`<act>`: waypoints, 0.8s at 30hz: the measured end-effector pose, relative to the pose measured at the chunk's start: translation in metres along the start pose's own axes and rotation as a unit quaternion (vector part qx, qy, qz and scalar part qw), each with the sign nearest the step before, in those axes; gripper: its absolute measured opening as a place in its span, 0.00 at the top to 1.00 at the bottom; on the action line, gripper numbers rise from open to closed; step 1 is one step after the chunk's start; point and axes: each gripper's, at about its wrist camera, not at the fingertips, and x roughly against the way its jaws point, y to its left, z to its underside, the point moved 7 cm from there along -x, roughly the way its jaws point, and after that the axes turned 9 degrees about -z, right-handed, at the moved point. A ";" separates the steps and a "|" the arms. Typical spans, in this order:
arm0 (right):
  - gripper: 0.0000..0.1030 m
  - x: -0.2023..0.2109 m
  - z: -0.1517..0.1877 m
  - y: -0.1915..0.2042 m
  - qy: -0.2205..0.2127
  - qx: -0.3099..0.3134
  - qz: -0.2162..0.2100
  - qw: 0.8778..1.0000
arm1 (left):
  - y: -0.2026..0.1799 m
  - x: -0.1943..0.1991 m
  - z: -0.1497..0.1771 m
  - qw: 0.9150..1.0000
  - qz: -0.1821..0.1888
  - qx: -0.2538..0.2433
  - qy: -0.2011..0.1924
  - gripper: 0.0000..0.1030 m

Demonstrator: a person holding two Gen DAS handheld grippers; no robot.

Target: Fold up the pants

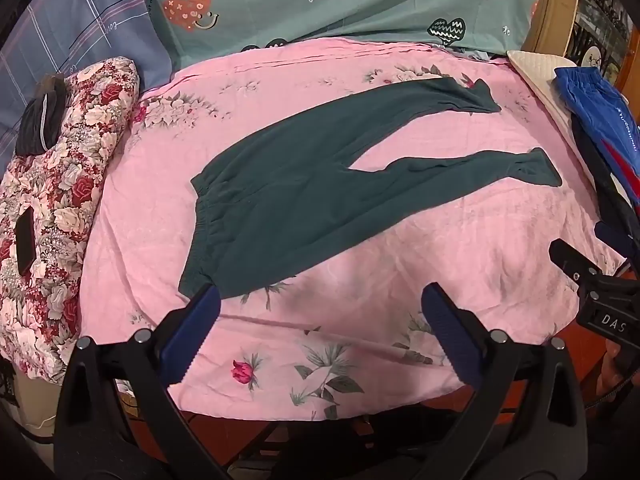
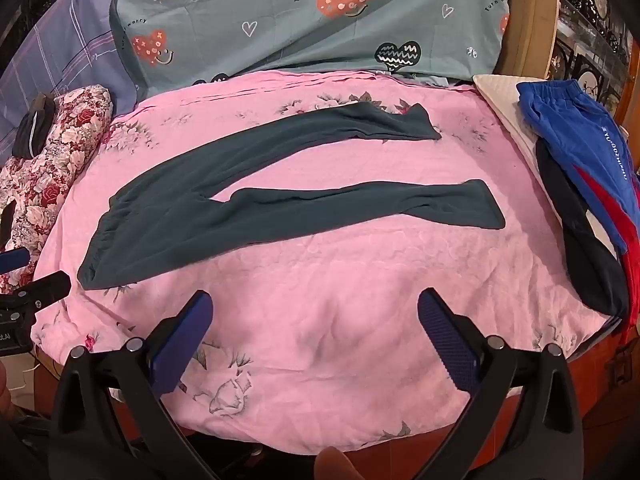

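Two fisheye wrist cameras look steeply down and forward over the near edge of a bed covered by a pink floral sheet point(image 1: 480, 248), each from close above it. The left gripper point(image 1: 320, 300) frames its view nearer the waistband of the dark green pants point(image 1: 280, 184); the right gripper point(image 2: 316, 308) sits farther right. Both views share the pants, the sheet and the teal pillow point(image 2: 280, 32) beyond.
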 end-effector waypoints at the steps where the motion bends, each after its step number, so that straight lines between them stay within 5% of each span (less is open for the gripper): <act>1: 0.01 0.000 0.000 0.000 0.000 0.000 0.000 1.000 | 0.000 0.000 0.000 1.000 0.000 0.001 0.000 0.02; 24: 0.01 -0.001 -0.010 0.001 -0.003 0.002 -0.002 1.000 | 0.006 -0.005 -0.003 1.000 0.007 0.012 0.010 0.02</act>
